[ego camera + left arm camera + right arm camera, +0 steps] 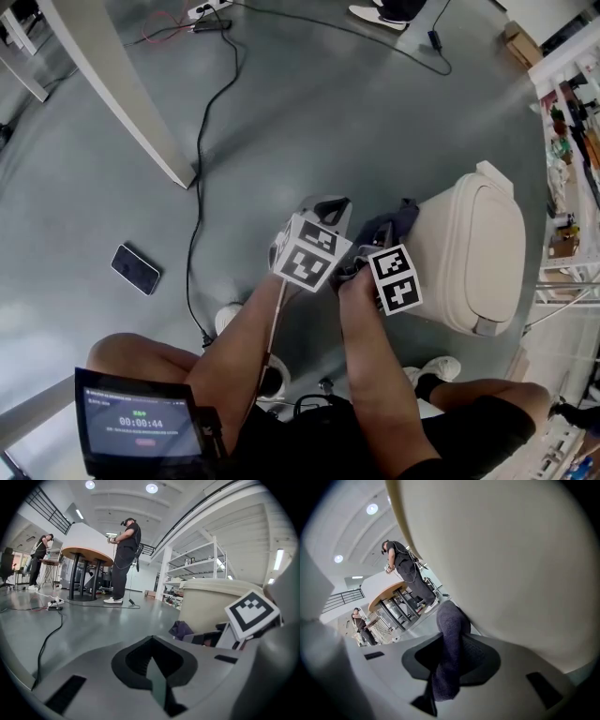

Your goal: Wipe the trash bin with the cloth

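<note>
Though the right gripper [449,645] pinches the cloth [451,619], the left gripper [152,662] is closed and empty. Hard rubbing may tip the bin [511,564].

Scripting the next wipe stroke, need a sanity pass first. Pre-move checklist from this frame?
1. Cloth clamped in right gripper: ok, it runs between the jaws.
2. Cloth touching trash bin: ok, its tip lies against the bin's wall.
3. Left gripper free: ok, jaws together, nothing between them.
4. Bin lid shut: ok.
5. Bin steadied against sliding: not ok, the left gripper is not on it.
6. Floor cable clear of the bin: ok, it lies off to the left.
</note>
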Motion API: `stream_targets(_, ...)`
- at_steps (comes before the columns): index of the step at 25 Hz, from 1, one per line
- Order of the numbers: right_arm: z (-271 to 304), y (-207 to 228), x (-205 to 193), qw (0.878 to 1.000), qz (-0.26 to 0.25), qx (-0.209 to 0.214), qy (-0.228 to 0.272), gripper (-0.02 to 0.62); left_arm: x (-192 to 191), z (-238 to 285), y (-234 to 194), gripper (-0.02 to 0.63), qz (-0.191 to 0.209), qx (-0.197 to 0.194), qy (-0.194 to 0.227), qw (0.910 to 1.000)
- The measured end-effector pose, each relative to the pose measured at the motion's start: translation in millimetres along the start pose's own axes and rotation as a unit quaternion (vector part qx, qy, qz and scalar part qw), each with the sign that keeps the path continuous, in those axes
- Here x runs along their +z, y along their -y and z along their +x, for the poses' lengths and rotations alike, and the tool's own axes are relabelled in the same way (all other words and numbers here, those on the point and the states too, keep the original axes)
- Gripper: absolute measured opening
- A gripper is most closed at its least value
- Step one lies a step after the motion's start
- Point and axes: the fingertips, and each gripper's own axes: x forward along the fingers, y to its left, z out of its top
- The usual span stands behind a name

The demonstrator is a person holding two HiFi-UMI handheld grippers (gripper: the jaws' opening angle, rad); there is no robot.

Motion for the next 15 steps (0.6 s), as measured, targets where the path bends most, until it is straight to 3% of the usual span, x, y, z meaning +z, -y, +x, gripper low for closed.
stream_targets(4,8,15,-23,0.999,-0.007,-0.016,-0.034,0.091,3,-1,8,-0.003,0.020,-0.006,-0.003,0.9998)
stream_targets(15,33,52,-77,0.994,0.006,-0.062,-0.095,0.091,-21,2,11,-0.003,0.013,-0.007,-0.032,0.9994)
